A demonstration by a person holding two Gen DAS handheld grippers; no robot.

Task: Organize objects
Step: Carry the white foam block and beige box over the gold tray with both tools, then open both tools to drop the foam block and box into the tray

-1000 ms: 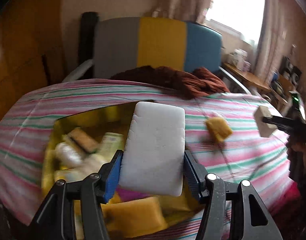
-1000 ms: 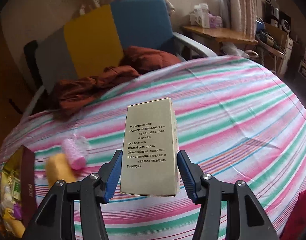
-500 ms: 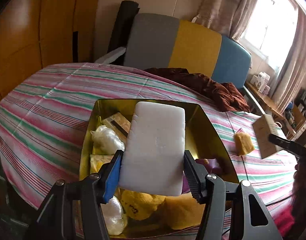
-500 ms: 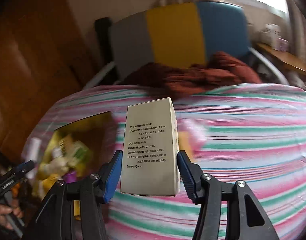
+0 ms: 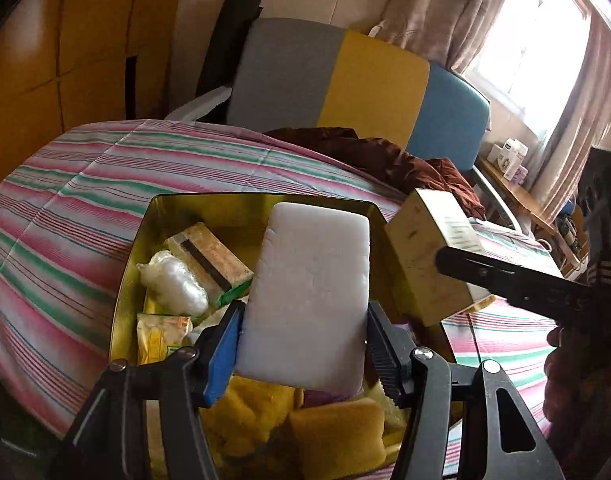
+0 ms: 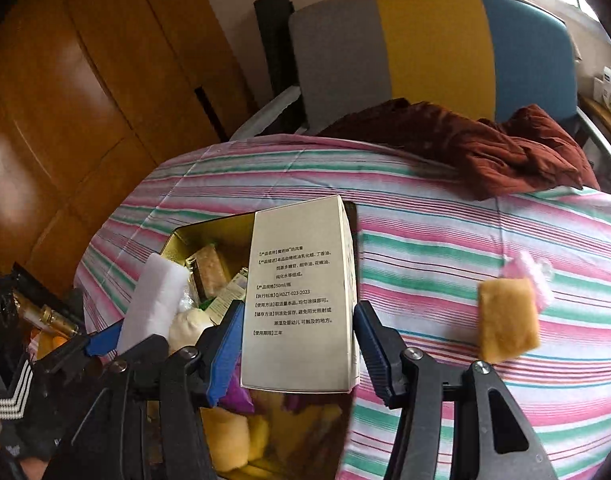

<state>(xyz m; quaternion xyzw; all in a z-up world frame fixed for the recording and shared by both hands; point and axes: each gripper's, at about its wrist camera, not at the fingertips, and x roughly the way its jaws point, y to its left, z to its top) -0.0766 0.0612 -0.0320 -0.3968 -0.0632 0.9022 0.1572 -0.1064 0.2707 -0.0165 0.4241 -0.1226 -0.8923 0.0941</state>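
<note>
Daylight enters from a window (image 5: 545, 40) at about 1 o'clock in the left wrist view, blown out to near white, with glare washing the curtain (image 5: 445, 8) beside it. The rest of the room is dimmer and warm-toned. In the right wrist view, soft reflections sit on the wooden wardrobe (image 6: 65, 100) at 10 o'clock. Both views are fisheye: straight lines bow and the 4 corners fall to black. In the right wrist view a yellow sponge (image 6: 507, 324) at 3 o'clock is smeared by motion blur; the printed box (image 6: 301, 300) at centre stays sharp.
</note>
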